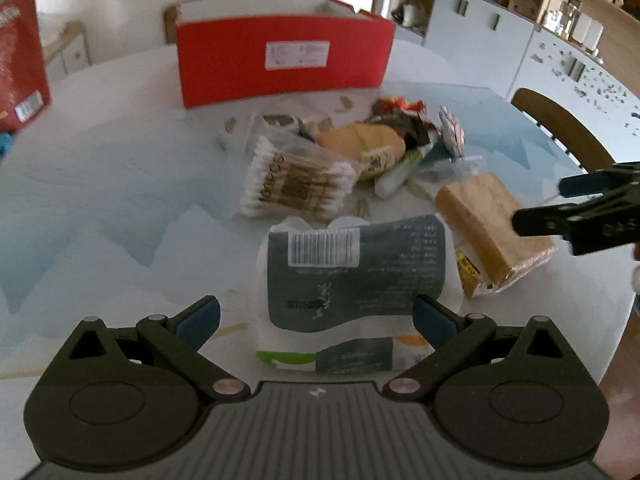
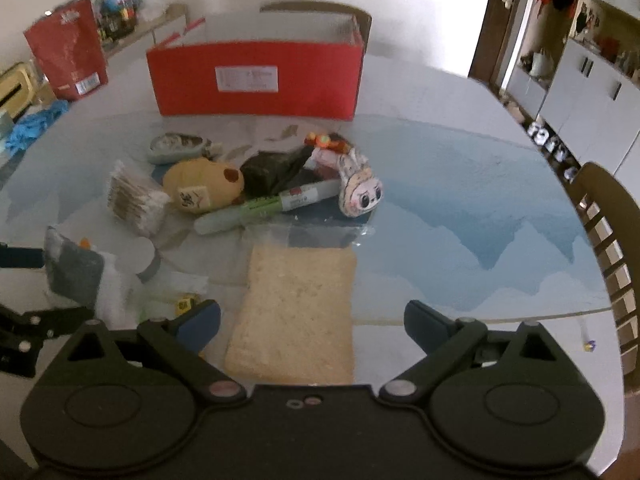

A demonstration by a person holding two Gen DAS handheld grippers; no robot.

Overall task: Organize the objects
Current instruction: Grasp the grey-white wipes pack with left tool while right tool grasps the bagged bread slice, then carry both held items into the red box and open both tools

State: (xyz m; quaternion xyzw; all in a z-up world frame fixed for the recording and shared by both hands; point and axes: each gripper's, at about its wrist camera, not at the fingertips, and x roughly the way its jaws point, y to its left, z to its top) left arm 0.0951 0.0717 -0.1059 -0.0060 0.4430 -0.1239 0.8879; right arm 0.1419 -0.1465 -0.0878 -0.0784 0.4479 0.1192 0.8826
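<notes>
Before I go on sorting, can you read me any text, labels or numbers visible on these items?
Nothing reads cleanly.
Red box: white label, print blurred.
Grey-and-white pack: barcode and lines of print, too small to read.
Yellow plush toy: tag with a handwritten mark, unreadable.
Green-and-white tube: label blurred.
Red bag: barcode sticker, text blurred.
Cotton swabs: wrapper print illegible.

A: Left claw (image 1: pixel 316 318) look?
B: Black plastic linkage arms, blue pads on fingertips (image 1: pixel 199 317), silver pivot screws, ribbed grey body w/ small white mark.
A: Right claw (image 2: pixel 312 322)?
B: Same build: black arms, blue pads, silver screws, round black hubs.
</notes>
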